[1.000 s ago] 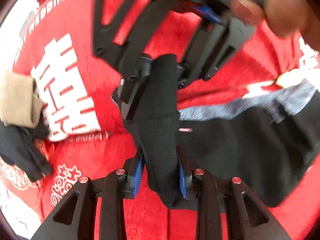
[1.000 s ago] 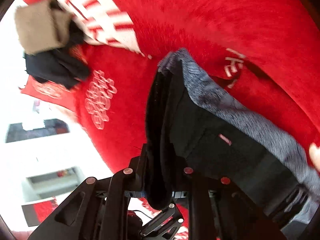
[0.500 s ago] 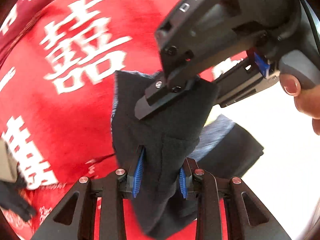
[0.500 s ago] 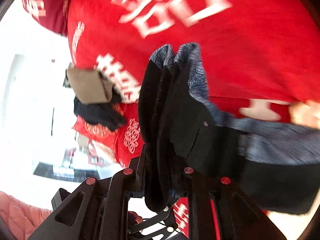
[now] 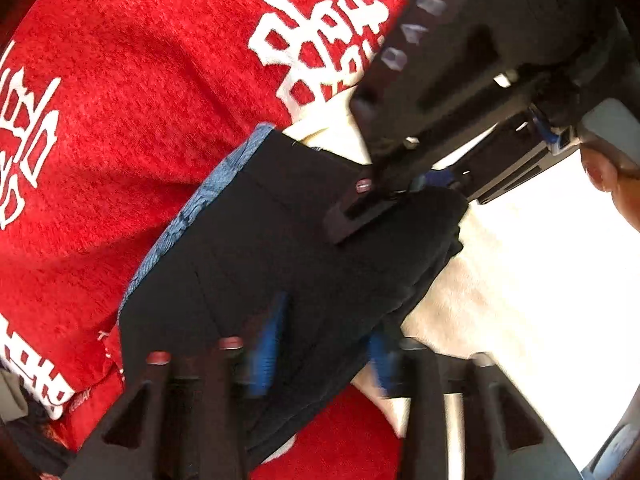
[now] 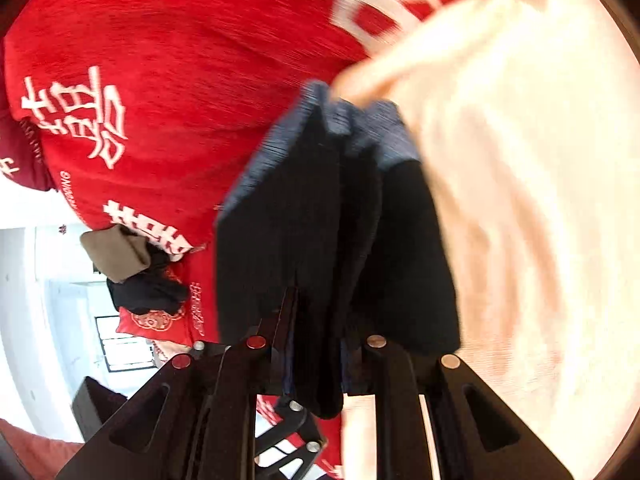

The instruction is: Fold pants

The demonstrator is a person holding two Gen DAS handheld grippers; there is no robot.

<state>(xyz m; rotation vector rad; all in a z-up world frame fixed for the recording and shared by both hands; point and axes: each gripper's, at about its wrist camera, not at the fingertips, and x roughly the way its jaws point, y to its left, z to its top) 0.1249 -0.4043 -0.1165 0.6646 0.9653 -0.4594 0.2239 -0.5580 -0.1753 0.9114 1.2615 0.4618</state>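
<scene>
Black hand-held gripper point(image 6: 316, 364), red-capped screws point(image 6: 256, 342)

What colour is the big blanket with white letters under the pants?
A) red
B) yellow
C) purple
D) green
A: the blanket lying under the black pants is bright red with white characters.

Pants point(image 5: 280, 240): black body with a heathered blue-grey waistband point(image 5: 188, 216) along one edge. Red blanket point(image 5: 140, 100) beneath the pants: bright red, printed with large white Chinese characters point(image 5: 316, 48). Cream fabric point(image 6: 520, 200) beside the pants: plain, pale. Left gripper point(image 5: 324, 352): black frame, blue pads, red pivot caps. Right gripper point(image 6: 320, 360): black, with red and silver caps. At the blanket's edge: a tan folded cloth point(image 6: 116, 252) atop a black garment point(image 6: 148, 292).
</scene>
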